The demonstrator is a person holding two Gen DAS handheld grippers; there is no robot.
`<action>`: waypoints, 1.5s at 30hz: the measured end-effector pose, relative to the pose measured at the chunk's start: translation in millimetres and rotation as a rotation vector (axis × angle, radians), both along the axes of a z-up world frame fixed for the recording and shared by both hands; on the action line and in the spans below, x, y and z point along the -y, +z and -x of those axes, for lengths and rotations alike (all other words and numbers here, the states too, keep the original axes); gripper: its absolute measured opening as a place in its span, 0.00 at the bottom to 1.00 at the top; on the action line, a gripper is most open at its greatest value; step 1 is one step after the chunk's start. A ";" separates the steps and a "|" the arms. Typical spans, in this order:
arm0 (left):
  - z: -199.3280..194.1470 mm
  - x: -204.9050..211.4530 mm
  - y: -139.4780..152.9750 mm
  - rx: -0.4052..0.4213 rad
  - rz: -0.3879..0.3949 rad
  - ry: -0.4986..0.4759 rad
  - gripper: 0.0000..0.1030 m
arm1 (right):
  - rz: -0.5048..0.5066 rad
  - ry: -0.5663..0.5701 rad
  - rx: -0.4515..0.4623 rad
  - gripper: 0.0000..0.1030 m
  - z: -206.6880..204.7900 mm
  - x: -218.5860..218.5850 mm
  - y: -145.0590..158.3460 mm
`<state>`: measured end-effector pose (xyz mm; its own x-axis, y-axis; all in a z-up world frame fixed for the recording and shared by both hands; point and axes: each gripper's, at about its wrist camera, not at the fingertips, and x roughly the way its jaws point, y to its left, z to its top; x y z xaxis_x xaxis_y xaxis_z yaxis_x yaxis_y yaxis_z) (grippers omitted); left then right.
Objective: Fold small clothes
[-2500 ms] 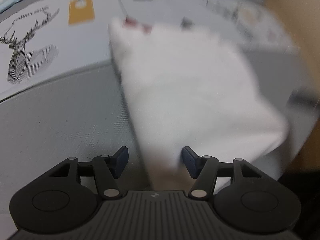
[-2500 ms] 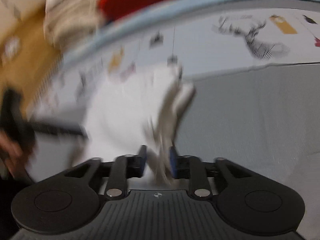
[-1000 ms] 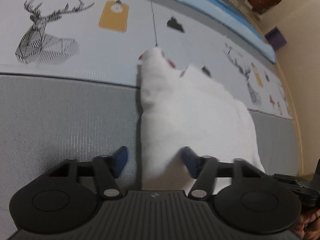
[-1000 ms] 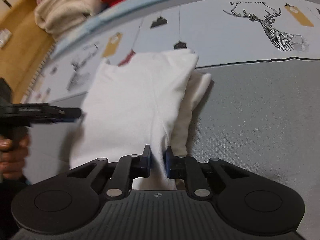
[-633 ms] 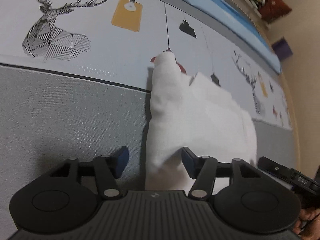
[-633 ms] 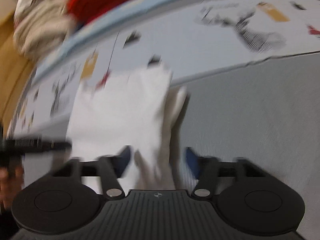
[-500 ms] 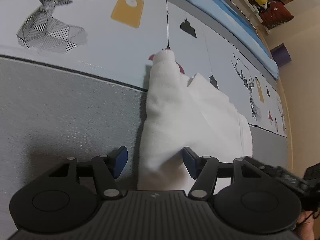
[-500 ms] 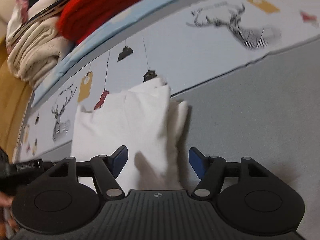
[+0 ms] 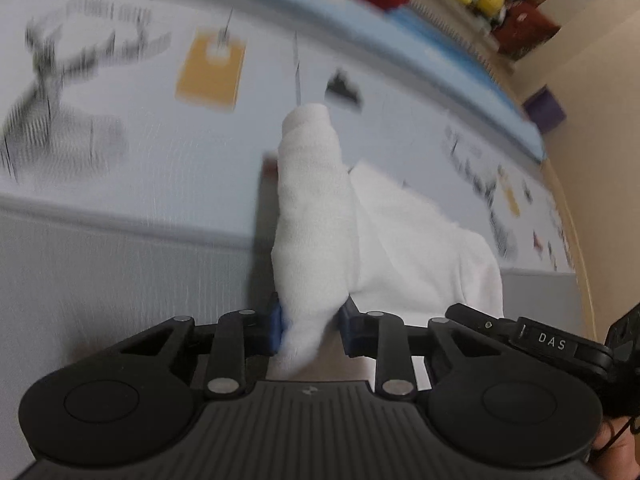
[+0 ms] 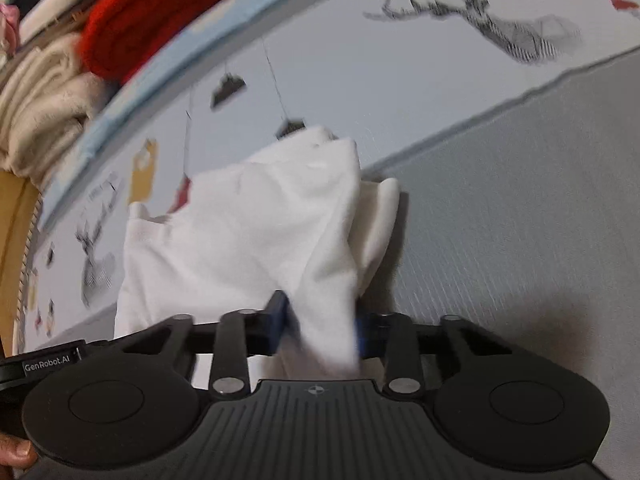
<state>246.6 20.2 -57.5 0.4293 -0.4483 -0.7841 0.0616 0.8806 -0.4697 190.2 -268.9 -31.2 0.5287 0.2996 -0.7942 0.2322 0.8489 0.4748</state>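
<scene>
A small white garment (image 9: 400,248) lies partly folded on a grey and printed play mat (image 9: 120,272). My left gripper (image 9: 310,326) is shut on the garment's near left edge, which bunches up between the blue pads. In the right wrist view the same white garment (image 10: 248,232) spreads to the left, and my right gripper (image 10: 320,330) is shut on its near right edge, lifting a fold off the mat (image 10: 520,220). The other gripper's black body shows at the edge of each view.
The mat carries deer and tag prints (image 10: 520,36). Folded cream towels (image 10: 40,112) and a red knit (image 10: 168,8) are stacked beyond the mat's blue border. A wooden floor (image 10: 12,240) lies at the left; a beige wall (image 9: 592,80) stands to the right.
Both grippers were open around the garment's near edges half a second ago. Both have now closed on the cloth and raised it slightly.
</scene>
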 end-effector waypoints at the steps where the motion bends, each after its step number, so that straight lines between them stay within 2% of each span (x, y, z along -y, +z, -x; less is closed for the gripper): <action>1: -1.2 -2.7 11.0 0.043 -0.005 0.009 0.30 | 0.001 0.005 0.038 0.27 -2.0 -2.6 6.0; 4: -4.2 -19.3 39.6 0.166 -0.002 0.077 0.37 | 0.060 0.054 0.193 0.27 -9.9 -20.8 29.0; 6: -5.7 -36.2 50.1 0.222 -0.019 0.162 0.50 | 0.046 0.047 0.275 0.35 -13.4 -26.3 40.6; 7: -7.8 -42.8 50.9 0.217 -0.015 0.181 0.54 | 0.050 0.034 0.295 0.42 -16.2 -27.8 43.0; 8: -10.7 -50.4 47.5 0.184 0.002 0.191 0.56 | 0.069 0.017 0.297 0.56 -19.5 -27.7 43.2; 10: -14.9 -58.9 31.7 0.070 0.034 0.183 0.56 | 0.112 -0.026 0.263 0.60 -24.4 -24.2 39.6; 13: -18.2 -59.5 9.1 -0.062 0.025 0.145 0.56 | 0.064 0.013 0.202 0.60 -26.4 -20.2 34.8; 16: -18.0 -64.7 -2.9 -0.106 -0.024 0.165 0.56 | 0.049 0.103 0.149 0.58 -22.7 -29.1 29.3; 19: -17.1 -79.3 -12.6 -0.150 -0.010 0.241 0.56 | 0.065 0.147 0.126 0.58 -16.6 -39.7 25.8; 21: -13.4 -86.7 -25.0 -0.193 0.009 0.243 0.56 | 0.073 0.174 0.085 0.58 -13.7 -46.8 18.9; 22: -12.4 -86.6 -33.9 -0.230 0.033 0.232 0.54 | 0.092 0.186 0.044 0.58 -13.1 -50.2 12.5; 23: -12.2 -84.9 -37.9 -0.254 0.060 0.219 0.42 | 0.115 0.190 0.002 0.58 -12.4 -52.5 7.0; 24: -10.8 -81.8 -38.0 -0.257 0.073 0.202 0.34 | 0.124 0.184 -0.019 0.57 -13.2 -51.5 3.0; 25: -9.0 -77.1 -33.6 -0.234 0.059 0.178 0.33 | 0.114 0.163 -0.014 0.46 -12.1 -47.3 3.6; 26: -7.2 -72.5 -28.6 -0.212 0.051 0.151 0.31 | 0.078 0.138 0.002 0.32 -11.5 -41.5 6.5; 28: -4.7 -64.3 -23.7 -0.184 0.042 0.095 0.31 | 0.054 0.107 0.026 0.23 -11.1 -34.4 12.8; 30: -2.0 -60.7 -26.5 -0.189 -0.007 0.079 0.31 | 0.111 0.107 0.020 0.23 -11.7 -33.7 11.9; 33: 0.1 -62.1 -28.4 -0.195 -0.045 0.080 0.33 | 0.109 0.118 -0.005 0.25 -11.1 -33.6 8.4; 35: 1.6 -62.4 -25.7 -0.190 -0.059 0.078 0.34 | 0.140 0.127 -0.011 0.35 -8.8 -34.6 9.5; 39: 5.2 -61.4 -17.9 -0.173 -0.096 0.072 0.34 | 0.188 0.152 -0.030 0.40 -5.3 -32.7 8.9; 43: 12.0 -60.9 -6.2 -0.147 -0.159 0.085 0.44 | 0.267 0.174 0.007 0.40 3.2 -37.4 23.2; 45: 14.5 -58.4 1.2 -0.126 -0.191 0.099 0.56 | 0.328 0.187 0.048 0.40 10.4 -41.2 33.6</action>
<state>232.1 78.6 -56.3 0.3576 -0.2475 -0.9005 -0.0778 0.9530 -0.2929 179.8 -227.7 2.5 0.5281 0.1282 -0.8395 0.0430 0.9832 0.1772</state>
